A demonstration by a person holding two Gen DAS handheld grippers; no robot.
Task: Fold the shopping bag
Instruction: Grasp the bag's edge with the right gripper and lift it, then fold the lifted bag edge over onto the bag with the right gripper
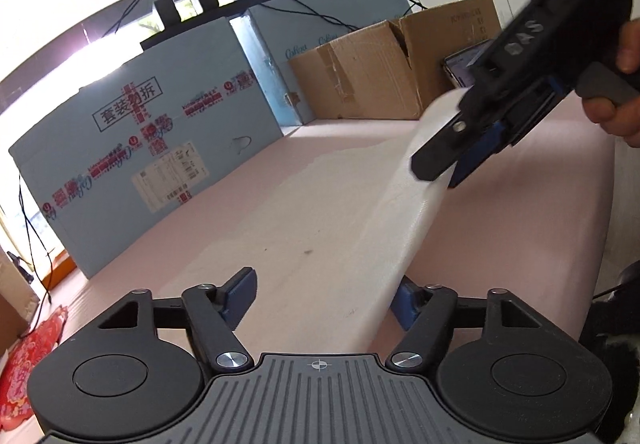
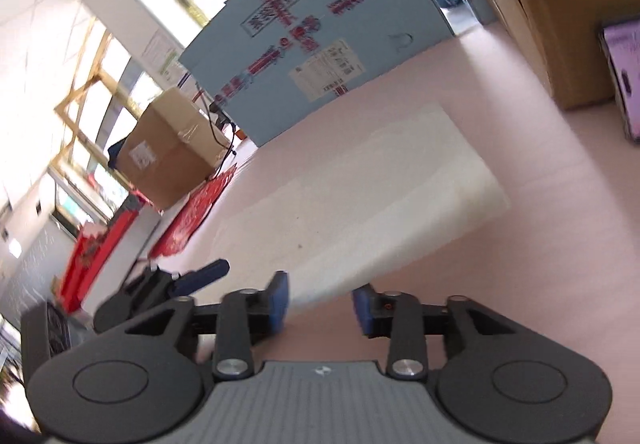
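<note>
The white shopping bag [image 1: 340, 212] lies as a long flat strip on the pink table [image 1: 520, 244]; its right long edge is raised. My left gripper [image 1: 324, 296] is open at the bag's near end, the cloth running between its blue pads and hiding part of the right one. My right gripper [image 1: 440, 176] is at the bag's far right edge, held by a hand [image 1: 616, 112]. In the right wrist view the right gripper [image 2: 322, 304] is open with the bag's [image 2: 360, 184] near edge in the gap. The left gripper [image 2: 192, 280] shows at the left.
A light blue carton [image 1: 140, 148] and a brown cardboard box [image 1: 360, 76] stand along the table's far side. A lit phone [image 1: 460, 64] leans on the brown box. A red patterned cloth [image 1: 32, 364] lies at the left edge.
</note>
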